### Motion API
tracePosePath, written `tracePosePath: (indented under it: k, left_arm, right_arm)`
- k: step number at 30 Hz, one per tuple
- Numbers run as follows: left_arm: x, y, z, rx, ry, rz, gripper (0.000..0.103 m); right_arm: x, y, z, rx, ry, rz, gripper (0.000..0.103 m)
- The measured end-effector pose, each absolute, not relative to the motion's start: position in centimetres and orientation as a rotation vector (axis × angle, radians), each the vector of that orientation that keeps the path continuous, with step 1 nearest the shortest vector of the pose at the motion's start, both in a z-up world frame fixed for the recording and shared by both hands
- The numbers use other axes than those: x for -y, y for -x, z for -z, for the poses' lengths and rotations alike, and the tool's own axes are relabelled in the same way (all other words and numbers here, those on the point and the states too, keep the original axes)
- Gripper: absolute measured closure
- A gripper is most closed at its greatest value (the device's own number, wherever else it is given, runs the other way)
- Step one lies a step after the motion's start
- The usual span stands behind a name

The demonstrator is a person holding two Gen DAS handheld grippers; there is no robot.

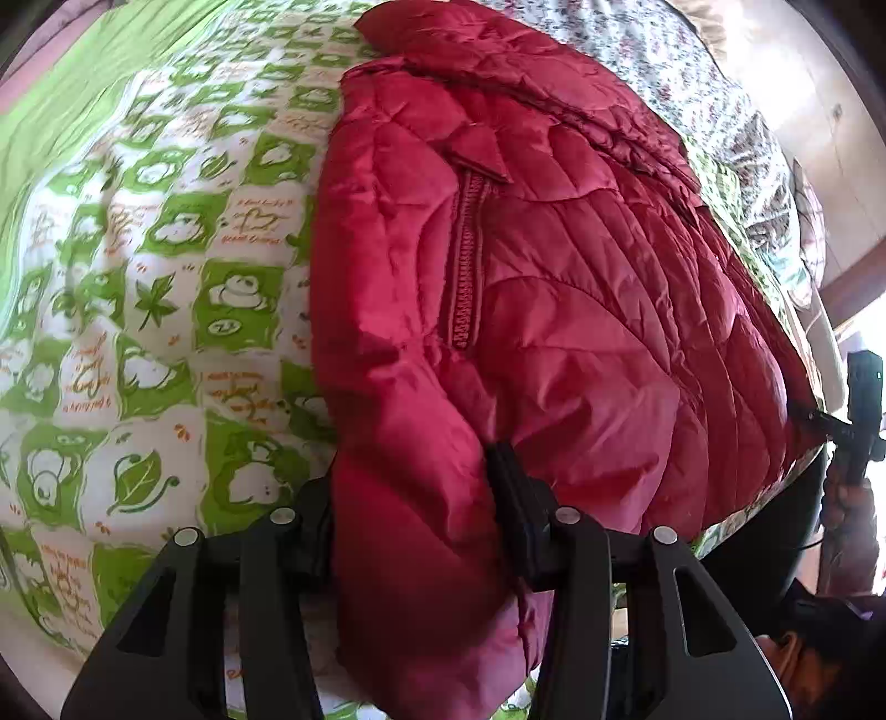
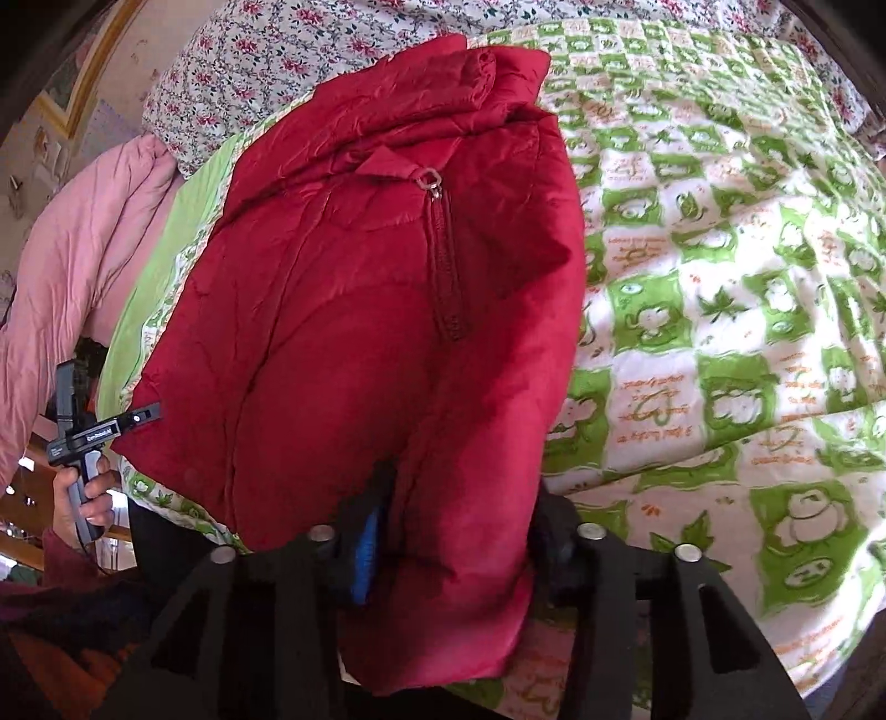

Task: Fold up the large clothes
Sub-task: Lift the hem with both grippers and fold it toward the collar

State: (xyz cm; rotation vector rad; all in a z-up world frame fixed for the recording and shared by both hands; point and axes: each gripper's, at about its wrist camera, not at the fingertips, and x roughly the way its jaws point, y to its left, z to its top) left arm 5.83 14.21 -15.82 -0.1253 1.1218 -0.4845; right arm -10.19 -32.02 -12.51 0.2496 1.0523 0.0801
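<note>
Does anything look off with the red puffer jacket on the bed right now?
Nothing damaged or spilled. The red puffer jacket lies on the green-and-white bedspread, bunched and wrinkled. Both the left gripper and the right gripper have thick folds of it between their fingers.

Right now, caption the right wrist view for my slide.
Right gripper clamps the red quilted jacket's near edge on the green-and-white patterned bedspread.

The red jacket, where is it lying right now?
The red jacket lies on the green-and-white quilt, filling the middle of both wrist views, below the floral bedding. Its near edge sits between the jaws of both grippers.
</note>
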Motion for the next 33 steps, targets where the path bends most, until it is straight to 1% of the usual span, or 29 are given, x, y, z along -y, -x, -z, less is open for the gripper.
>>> tracePosePath:
  k: [2,3,4,5,6,8,9,12,21,29,33]
  left_arm:
    - [-13.9,-5.8,15.8,-1.120,0.113,0.497,0.060]
    - [-13.6,-5.6,15.7,-1.114,0.103,0.513,0.071]
    - [-13.4,-5.3,15.5,-1.103,0.096,0.533,0.076]
    - [-13.2,-5.0,15.2,-1.088,0.091,0.542,0.080]
    - [-13.0,-4.8,14.9,-1.071,0.078,0.547,0.082]
    - [-12.8,-4.3,14.4,-1.048,0.068,0.549,0.085]
    - [-12.9,-4.2,14.1,-1.035,0.077,0.553,0.085]
    - [-13.7,-3.6,13.0,-0.993,0.115,0.566,0.087]
    - [-14.7,-3.5,8.8,-0.852,0.206,0.624,0.088]
    - [-15.2,-5.9,3.2,-0.700,0.279,0.635,0.088]
    - [-15.3,-8.2,1.4,-0.668,0.330,0.631,0.088]
  right_arm:
    - [32.2,10.3,12.8,-1.049,-0.271,-0.086,0.054]
    - [32.3,10.4,12.8,-1.046,-0.274,-0.087,0.058]
    - [32.3,10.5,12.7,-1.038,-0.276,-0.091,0.060]
    - [32.2,10.7,12.5,-1.027,-0.281,-0.102,0.066]
    - [32.2,10.9,12.3,-1.015,-0.290,-0.113,0.070]
    - [32.3,11.3,12.1,-0.991,-0.309,-0.139,0.074]
    - [32.4,11.5,11.9,-0.971,-0.330,-0.164,0.076]
    - [33.3,12.0,11.6,-0.930,-0.396,-0.210,0.079]
    - [35.0,12.0,10.3,-0.837,-0.550,-0.311,0.082]
    - [34.9,9.7,4.7,-0.671,-0.562,-0.382,0.083]
    - [35.4,7.8,2.6,-0.601,-0.568,-0.386,0.083]
